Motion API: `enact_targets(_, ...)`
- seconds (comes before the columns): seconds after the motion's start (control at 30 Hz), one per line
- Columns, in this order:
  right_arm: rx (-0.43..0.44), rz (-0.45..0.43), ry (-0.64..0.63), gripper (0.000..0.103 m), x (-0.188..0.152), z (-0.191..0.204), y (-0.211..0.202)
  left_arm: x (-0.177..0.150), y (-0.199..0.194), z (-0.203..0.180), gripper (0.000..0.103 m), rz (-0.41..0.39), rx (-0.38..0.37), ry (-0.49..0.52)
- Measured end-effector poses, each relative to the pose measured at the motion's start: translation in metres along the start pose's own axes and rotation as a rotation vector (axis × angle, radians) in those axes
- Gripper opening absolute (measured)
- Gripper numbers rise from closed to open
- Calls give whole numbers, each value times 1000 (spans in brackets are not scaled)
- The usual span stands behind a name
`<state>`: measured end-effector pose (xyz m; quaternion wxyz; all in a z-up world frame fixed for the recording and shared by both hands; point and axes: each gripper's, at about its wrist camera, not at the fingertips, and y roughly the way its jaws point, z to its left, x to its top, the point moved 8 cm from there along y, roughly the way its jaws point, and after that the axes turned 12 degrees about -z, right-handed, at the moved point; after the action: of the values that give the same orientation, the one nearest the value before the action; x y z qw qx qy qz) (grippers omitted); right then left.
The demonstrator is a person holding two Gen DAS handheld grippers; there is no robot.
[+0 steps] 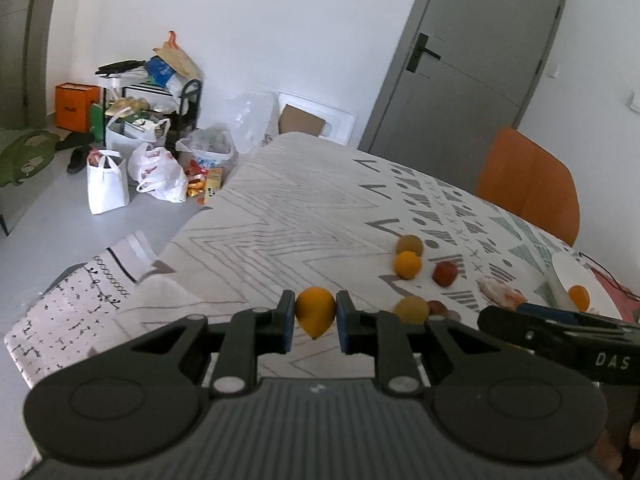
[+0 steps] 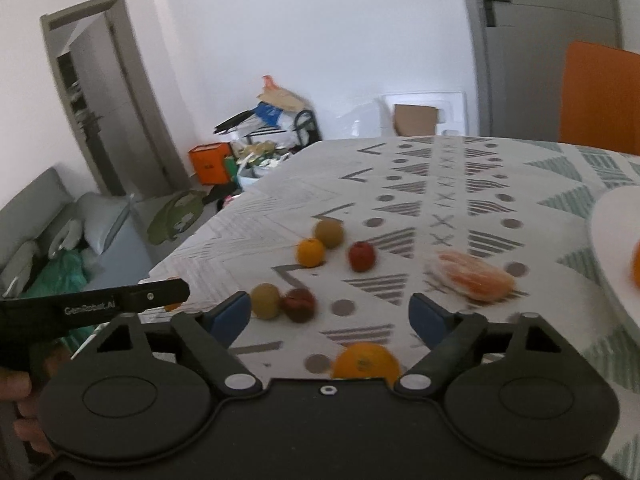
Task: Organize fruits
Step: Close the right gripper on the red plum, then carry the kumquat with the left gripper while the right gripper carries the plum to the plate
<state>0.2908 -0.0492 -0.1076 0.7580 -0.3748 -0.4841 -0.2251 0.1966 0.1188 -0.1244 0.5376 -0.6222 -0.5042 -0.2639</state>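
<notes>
My left gripper (image 1: 316, 309) is shut on a yellow-orange, teardrop-shaped fruit (image 1: 315, 316), held clear above the patterned tablecloth (image 1: 280, 216). My right gripper (image 2: 328, 306) stands open over the cloth, with an orange (image 2: 366, 360) lying low between its fingers, close to the body and untouched by the pads. Ahead lie a small orange (image 2: 310, 252), a brown-green fruit (image 2: 329, 233), a red fruit (image 2: 361, 256), a yellow-green fruit (image 2: 265, 300) and a dark red fruit (image 2: 298, 304). A white plate (image 2: 616, 240) at the right edge carries an orange (image 1: 579, 297).
A clear bag of orange segments (image 2: 476, 276) lies near the plate. An orange chair (image 1: 528, 184) stands behind the table. Shopping bags (image 1: 156, 172) and a loaded rack (image 1: 152, 96) crowd the floor by the wall. A grey door (image 1: 472, 52) is shut.
</notes>
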Motion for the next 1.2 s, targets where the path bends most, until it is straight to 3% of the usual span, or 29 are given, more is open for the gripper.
enact_targets(0.3, 29, 29, -47, 69, 2, 24, 24, 8, -8, 27, 20, -22, 46, -21)
enact_targets(0.47, 22, 47, -33, 47, 1, 19, 24, 8, -8, 38, 20, -25, 63, -36)
enact_targets(0.67, 14, 57, -31, 36, -2, 12, 21, 5, -4, 33, 20, -15, 49, -33)
enact_targets(0.83, 21, 80, -25, 35, -7, 12, 27, 7, -5, 31, 20, -21, 45, -29)
enact_targets(0.93, 19, 108, -51, 21, -13, 16, 33, 7, -6, 34, 20, -22, 47, -39)
enact_targets(1.2, -15, -5, -14, 20, 5, -1, -7, 10, -1, 6, 20, -8, -8, -4)
